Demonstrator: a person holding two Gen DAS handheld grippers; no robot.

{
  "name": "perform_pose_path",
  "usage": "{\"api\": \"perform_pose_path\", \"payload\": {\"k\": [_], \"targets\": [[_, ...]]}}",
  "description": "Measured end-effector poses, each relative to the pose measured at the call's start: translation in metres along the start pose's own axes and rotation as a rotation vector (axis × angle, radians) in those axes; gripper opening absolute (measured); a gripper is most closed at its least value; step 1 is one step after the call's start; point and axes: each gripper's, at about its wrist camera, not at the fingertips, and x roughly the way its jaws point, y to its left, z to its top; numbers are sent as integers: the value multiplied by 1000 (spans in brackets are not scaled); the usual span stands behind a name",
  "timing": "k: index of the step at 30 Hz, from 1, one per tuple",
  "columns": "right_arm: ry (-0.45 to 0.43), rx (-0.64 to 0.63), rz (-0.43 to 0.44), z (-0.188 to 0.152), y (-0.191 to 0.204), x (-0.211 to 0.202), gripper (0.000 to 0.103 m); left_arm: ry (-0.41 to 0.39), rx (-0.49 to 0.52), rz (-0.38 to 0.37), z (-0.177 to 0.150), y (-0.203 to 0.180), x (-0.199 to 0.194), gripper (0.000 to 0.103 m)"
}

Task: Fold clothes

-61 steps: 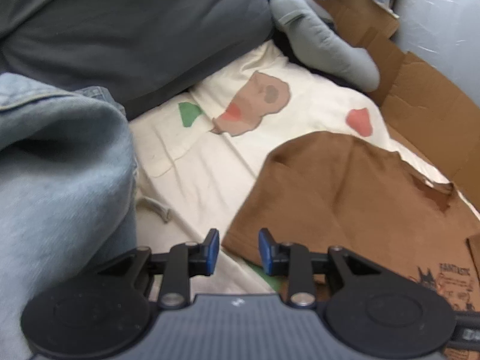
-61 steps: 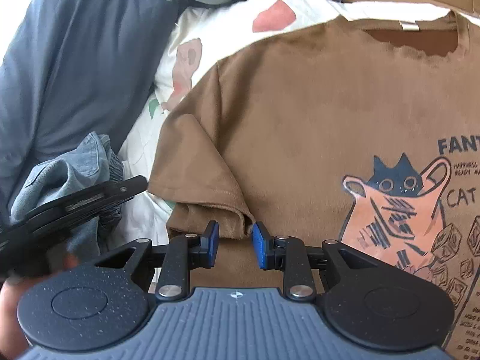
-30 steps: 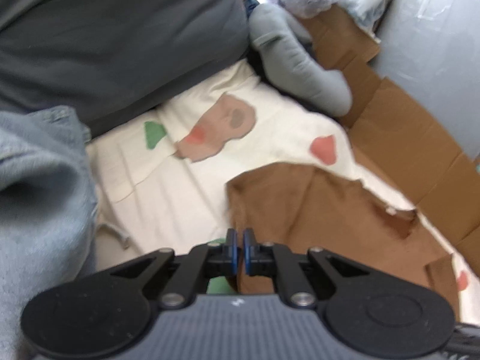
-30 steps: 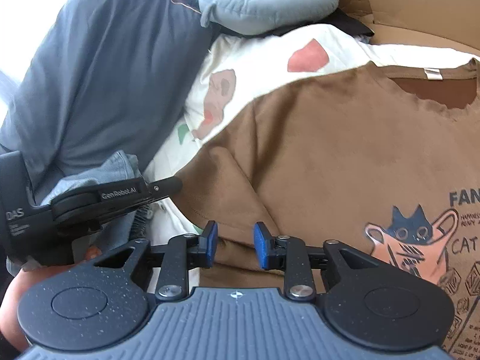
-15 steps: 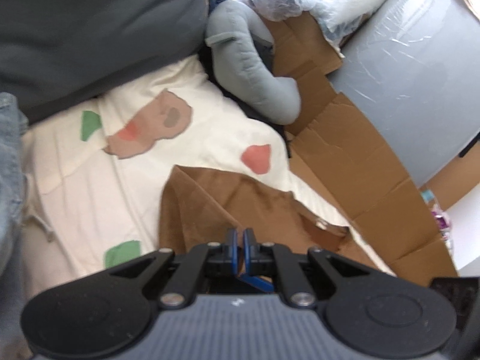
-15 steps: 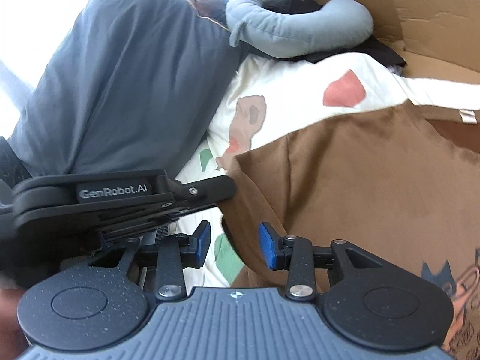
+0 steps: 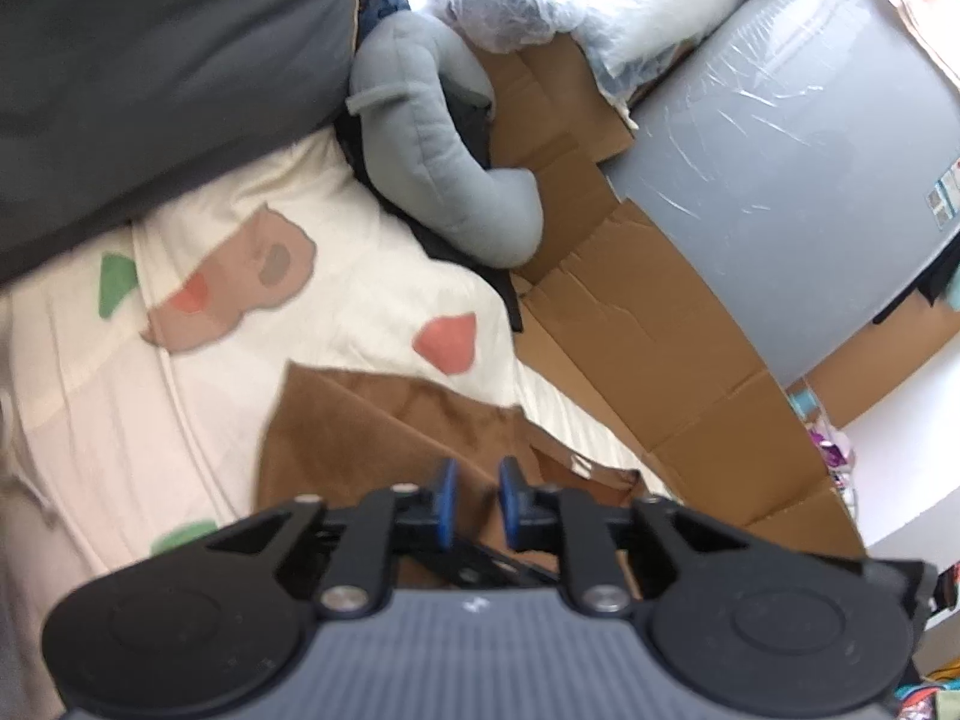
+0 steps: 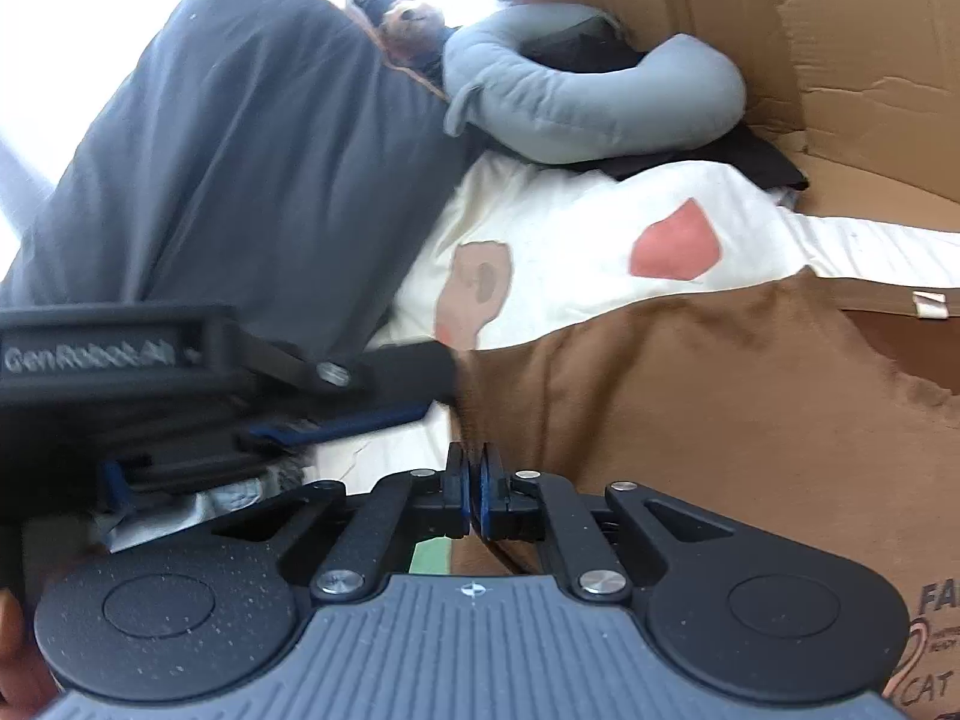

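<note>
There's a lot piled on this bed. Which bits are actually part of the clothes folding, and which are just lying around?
Part of the job:
- brown T-shirt
- right gripper, shut on the shirt's edge
- left gripper, jaws just opened, shirt below them

Just lying about:
- patterned sheet
- dark pillow
- grey neck pillow
- cardboard
- teddy bear

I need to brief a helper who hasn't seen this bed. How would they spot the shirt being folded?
Find the cream sheet with coloured patches, beside the dark grey pillow. The brown T-shirt lies on it, the only brown garment, with a cat print at one edge.
</note>
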Motion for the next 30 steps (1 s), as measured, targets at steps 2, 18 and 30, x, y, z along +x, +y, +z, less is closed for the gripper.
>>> {"api": "perform_pose_path", "payload": {"k": [2, 18, 30], "targets": [[-5, 16, -11, 2, -6, -2, 2, -7, 15, 31, 7, 4, 1, 26], [3, 115, -64, -3, -45, -5, 2, 135, 74, 188, 58, 42, 91, 45], [2, 132, -64, -6, -49, -2, 2, 310, 68, 166, 76, 44, 150, 46]]}}
